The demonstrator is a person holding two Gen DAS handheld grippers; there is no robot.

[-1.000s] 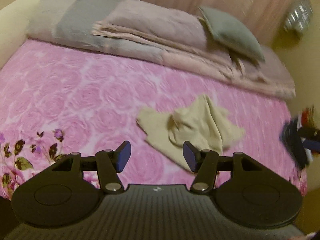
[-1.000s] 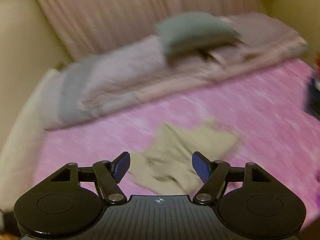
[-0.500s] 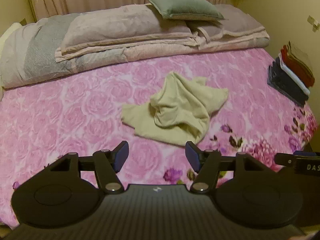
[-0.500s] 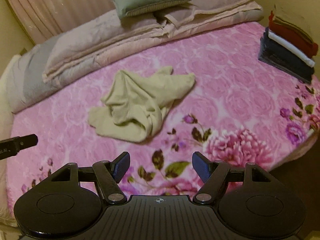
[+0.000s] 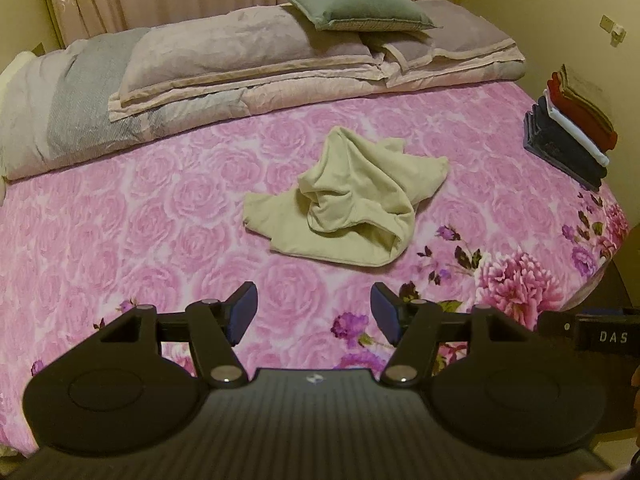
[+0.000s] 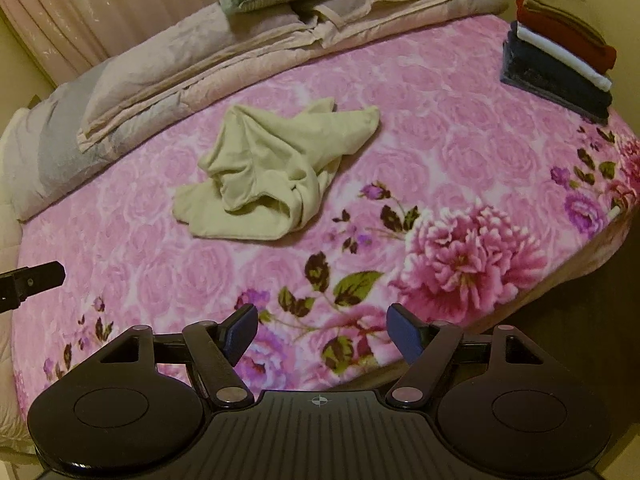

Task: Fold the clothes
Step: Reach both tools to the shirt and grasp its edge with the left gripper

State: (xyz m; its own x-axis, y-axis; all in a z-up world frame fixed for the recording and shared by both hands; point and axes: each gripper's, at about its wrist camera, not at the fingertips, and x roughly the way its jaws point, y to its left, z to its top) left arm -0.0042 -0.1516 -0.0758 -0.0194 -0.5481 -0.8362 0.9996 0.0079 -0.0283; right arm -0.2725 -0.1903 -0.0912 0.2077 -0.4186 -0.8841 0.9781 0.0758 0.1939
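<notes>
Both grippers hovering spread and empty, short of the crumpled garment.

The left gripper (image 5: 314, 314) is standing wide apart; the right gripper (image 6: 320, 334) is opening its jaws, nothing between them. The rumpled pale-yellow cloth garment (image 5: 352, 200) is lying ahead of both, untouched, on the pink rose-patterned bedspread (image 5: 120, 216).

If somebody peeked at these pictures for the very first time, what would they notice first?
Probably the crumpled pale yellow cloth lying in the middle of the bright pink flowery bedspread. Next, the neat stack of folded clothes at the bed's right edge, and the grey-green pillow on the folded quilt at the back. Both grippers, left and right, hang open and empty near the front.
</notes>
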